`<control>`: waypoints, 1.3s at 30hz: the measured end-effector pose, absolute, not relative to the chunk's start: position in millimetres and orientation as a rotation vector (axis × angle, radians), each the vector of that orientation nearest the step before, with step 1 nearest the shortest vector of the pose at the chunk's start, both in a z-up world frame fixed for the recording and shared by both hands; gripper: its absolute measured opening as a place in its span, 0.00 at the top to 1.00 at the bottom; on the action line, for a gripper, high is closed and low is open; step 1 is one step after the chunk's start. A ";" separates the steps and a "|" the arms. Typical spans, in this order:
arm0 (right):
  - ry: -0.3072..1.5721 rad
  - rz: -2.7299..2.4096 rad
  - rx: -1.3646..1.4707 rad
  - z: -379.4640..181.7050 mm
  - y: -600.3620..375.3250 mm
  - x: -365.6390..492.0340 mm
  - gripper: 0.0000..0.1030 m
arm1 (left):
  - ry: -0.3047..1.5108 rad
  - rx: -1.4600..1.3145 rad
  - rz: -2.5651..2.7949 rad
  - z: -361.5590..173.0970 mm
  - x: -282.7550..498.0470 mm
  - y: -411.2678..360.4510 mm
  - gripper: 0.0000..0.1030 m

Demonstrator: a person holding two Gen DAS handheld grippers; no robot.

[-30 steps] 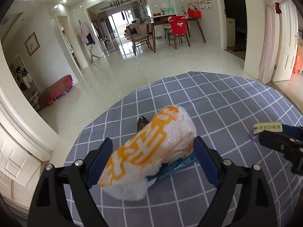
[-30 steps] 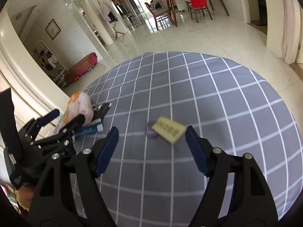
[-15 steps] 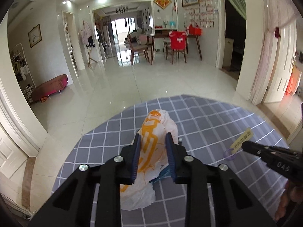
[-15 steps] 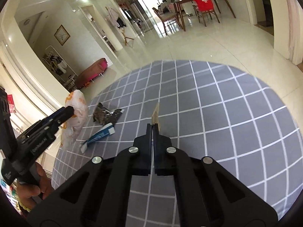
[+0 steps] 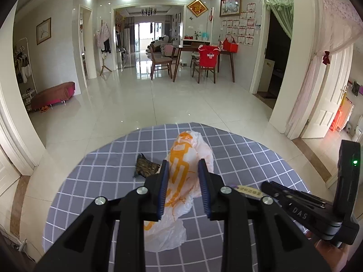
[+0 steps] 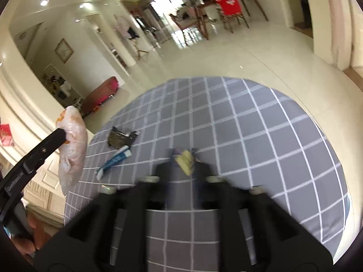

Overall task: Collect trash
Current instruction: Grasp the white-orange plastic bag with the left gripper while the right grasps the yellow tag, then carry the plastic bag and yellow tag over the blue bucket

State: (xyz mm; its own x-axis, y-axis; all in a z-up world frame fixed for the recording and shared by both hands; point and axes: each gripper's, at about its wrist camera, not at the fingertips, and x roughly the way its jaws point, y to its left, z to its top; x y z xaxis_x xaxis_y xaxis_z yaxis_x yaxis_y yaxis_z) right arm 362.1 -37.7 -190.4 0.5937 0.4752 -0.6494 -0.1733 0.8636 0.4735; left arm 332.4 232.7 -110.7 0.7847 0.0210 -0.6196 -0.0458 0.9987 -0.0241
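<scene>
Left wrist view shows your left gripper point(image 5: 183, 187) with its jaws clamped narrow on the white-and-orange plastic bag point(image 5: 183, 172), lifted clear of the checked tabletop point(image 5: 245, 156). Your right gripper point(image 6: 185, 170) is blurred; its jaws have just been opening, standing apart with the yellow tag point(image 6: 186, 158) between them. Left of those jaws lie a dark wrapper point(image 6: 120, 137) and a blue tube point(image 6: 114, 159).

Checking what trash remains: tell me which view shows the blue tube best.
Right wrist view: the blue tube lies in plain sight on the checked tablecloth, below the dark wrapper. The left wrist view hides it.
</scene>
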 end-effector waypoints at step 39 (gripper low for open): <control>0.735 0.499 0.590 -161.8 -134.3 302.9 0.99 | 0.701 -0.011 -0.125 -103.1 308.1 129.3 0.75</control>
